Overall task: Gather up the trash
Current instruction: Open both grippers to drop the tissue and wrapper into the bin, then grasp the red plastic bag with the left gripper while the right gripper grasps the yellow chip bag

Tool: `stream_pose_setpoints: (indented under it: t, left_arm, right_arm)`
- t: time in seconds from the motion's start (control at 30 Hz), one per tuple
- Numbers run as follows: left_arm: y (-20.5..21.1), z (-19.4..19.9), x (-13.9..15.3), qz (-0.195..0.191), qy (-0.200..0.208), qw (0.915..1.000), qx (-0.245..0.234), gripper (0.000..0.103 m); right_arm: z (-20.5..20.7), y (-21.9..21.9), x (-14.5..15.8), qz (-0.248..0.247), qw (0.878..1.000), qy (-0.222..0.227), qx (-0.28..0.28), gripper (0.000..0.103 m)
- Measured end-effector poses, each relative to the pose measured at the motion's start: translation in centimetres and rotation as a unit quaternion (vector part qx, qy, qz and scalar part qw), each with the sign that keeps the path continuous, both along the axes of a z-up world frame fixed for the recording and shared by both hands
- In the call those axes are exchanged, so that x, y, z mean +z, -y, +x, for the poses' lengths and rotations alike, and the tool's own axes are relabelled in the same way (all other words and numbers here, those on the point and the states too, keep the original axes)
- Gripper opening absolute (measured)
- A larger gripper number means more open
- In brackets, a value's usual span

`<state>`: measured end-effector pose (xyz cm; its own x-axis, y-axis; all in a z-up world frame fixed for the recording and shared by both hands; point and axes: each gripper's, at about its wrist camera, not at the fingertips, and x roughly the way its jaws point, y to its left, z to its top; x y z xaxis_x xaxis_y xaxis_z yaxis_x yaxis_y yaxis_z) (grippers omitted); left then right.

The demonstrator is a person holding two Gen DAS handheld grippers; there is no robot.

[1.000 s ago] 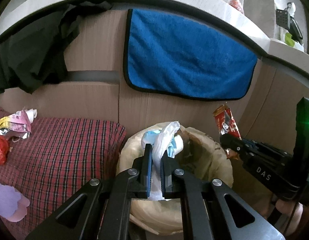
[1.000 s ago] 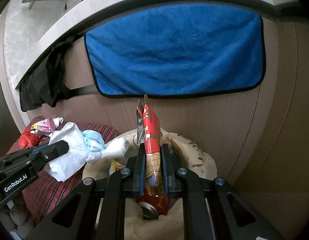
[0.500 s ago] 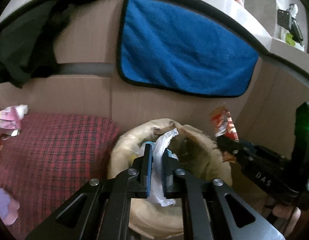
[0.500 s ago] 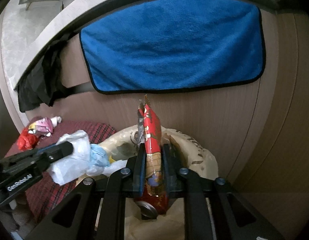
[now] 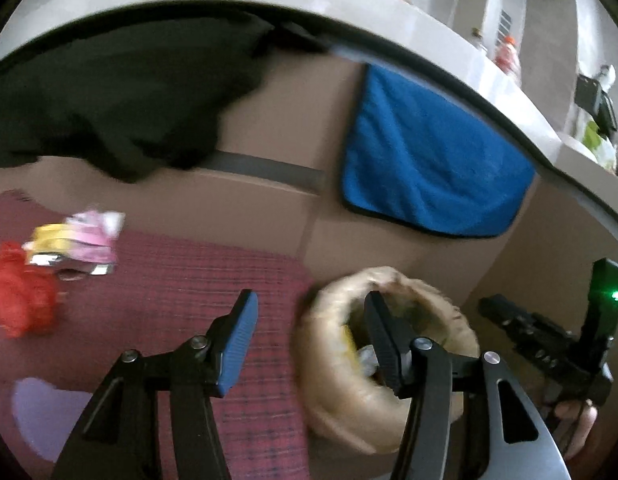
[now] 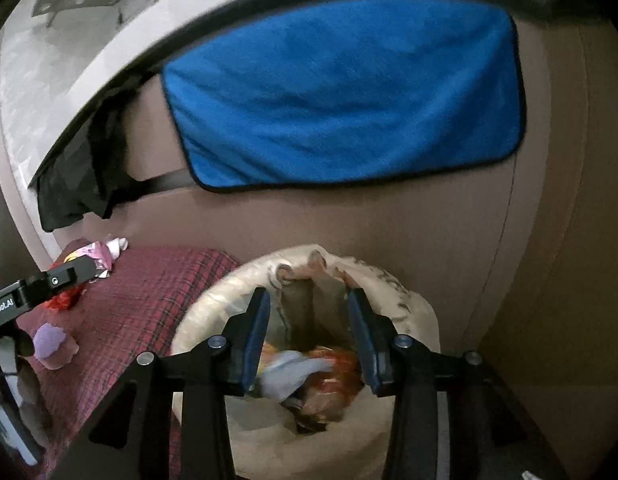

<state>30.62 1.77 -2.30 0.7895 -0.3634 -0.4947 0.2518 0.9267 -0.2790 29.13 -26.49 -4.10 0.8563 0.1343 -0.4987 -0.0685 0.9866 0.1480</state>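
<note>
Blue towel (image 6: 341,108) hung on cabinet front | checked cloth (image 5: 181,288) beside lined bin (image 6: 413,312) | left tongs (image 5: 309,336) opening, empty | right tongs (image 6: 309,336) opening, empty, over bin | wrappers (image 6: 309,372) inside bin | loose trash (image 5: 77,240) on cloth.

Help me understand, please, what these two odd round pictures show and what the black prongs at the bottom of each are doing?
Each picture comes from a wide-angle camera mounted on a handheld two-finger gripper; a person carries one in each hand. The black prongs are the gripper's own fingers. The left gripper is opening with nothing between its jaws, over the edge of a red plaid cloth. The right gripper is also opening, above a lined trash bin that already holds crumpled wrappers. Still on the cloth lie a pink and yellow wrapper, something red and crumpled and a pale purple scrap. A blue towel hangs behind.
</note>
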Motion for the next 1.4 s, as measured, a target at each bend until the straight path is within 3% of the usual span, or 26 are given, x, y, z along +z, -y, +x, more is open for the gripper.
stream_pose_setpoints:
  t: [0.3,0.5,0.6,0.8,1.03,1.23,1.33,1.4]
  left_arm:
    - [-14.0,-4.7,2.0,0.001,0.028,0.992,0.123,0.056]
    - [-24.2,-6.0,0.3,-0.069,0.0,0.9805,0.184,0.057]
    - [-26.8,-5.5,-1.3,-0.088,-0.016,0.976,0.198,0.058]
    - [-28.1,-1.2,-4.6,-0.132,-0.074,0.9733,0.173,0.058]
    - [-27.7,3.5,-5.8,-0.09,-0.092,0.9686,0.213,0.058]
    - [-28.1,4.2,-7.2,-0.106,-0.111,0.9724,0.176,0.063]
    - [-28.4,3.9,-7.4,-0.134,-0.137,0.9687,0.157,0.049]
    - [-28.5,3.2,-7.1,-0.124,-0.136,0.9706,0.155,0.041]
  right_arm:
    - [-1.6,-7.3,3.2,-0.023,0.997,0.035,0.058,0.039]
    - [-1.2,-14.4,3.8,-0.032,0.992,0.033,0.116,0.039]
    - [-0.8,-18.2,3.6,-0.048,0.988,0.028,0.146,0.039]
    - [0.2,-23.1,2.7,-0.072,0.98,0.017,0.186,0.039]
    - [2.1,-25.3,1.0,-0.081,0.977,-0.004,0.196,0.039]
    - [3.7,-26.8,0.8,-0.096,0.973,-0.003,0.209,0.039]
    - [5.0,-28.4,1.7,-0.089,0.97,0.0,0.226,0.039]
    - [6.0,-29.8,2.1,-0.085,0.965,0.0,0.249,0.039]
